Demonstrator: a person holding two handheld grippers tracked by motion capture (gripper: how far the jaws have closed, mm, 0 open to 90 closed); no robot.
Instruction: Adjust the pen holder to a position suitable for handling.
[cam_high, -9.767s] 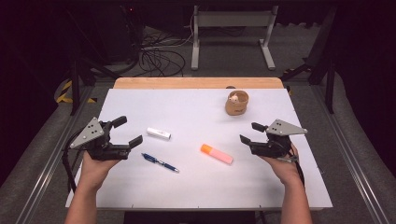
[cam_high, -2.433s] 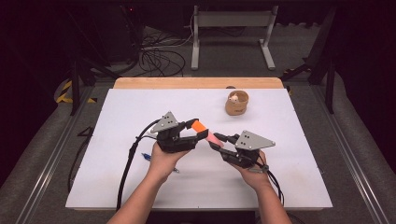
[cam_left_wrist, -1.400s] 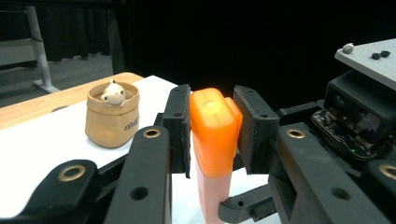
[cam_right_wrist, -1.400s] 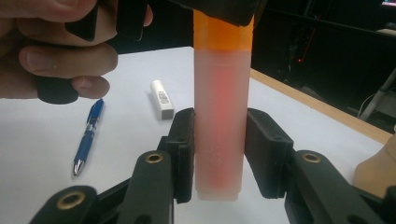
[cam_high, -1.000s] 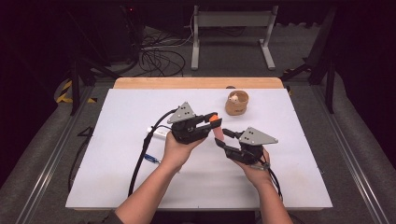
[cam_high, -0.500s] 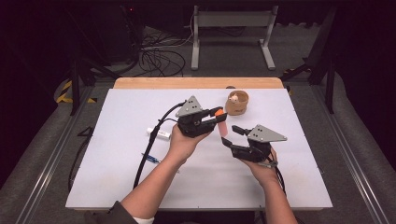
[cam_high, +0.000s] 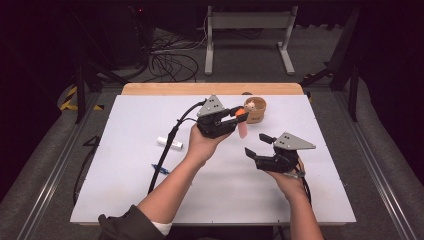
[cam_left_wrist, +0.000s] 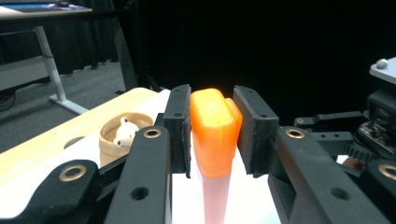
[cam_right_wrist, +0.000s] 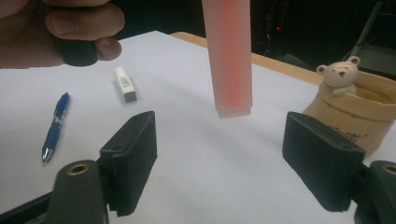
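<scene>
High view: the left gripper (cam_high: 234, 116) is raised over the middle of the white table (cam_high: 125, 150), its jaws clamped on the orange cap end of a highlighter (cam_high: 242, 125). The pale pink barrel hangs down from the jaws, clear of the table, just beside the wooden cup (cam_high: 256, 110) that stands near the far edge.

The right gripper (cam_high: 260, 145) sits lower and nearer the person, a little apart from the highlighter. Its jaws have just been opening and now stand wide apart, with nothing pressed between them.

On the left part of the table lie a white eraser (cam_high: 170, 143) and, nearer the person, a blue pen (cam_high: 161, 170), partly behind the left forearm and the trailing cable.

In the left gripper view the two black pads press against both sides of the orange cap (cam_left_wrist: 212, 130), and the cup (cam_left_wrist: 119, 137), with a small bear figure in it, shows behind to the left.

In the right gripper view the barrel of the highlighter (cam_right_wrist: 229, 60) hangs upright above the gap between the spread pads, touching neither. The bear (cam_right_wrist: 338, 74) peeks over the rim of the cup at the right; the eraser (cam_right_wrist: 125, 84) and pen (cam_right_wrist: 55, 123) lie on the table at the left.
</scene>
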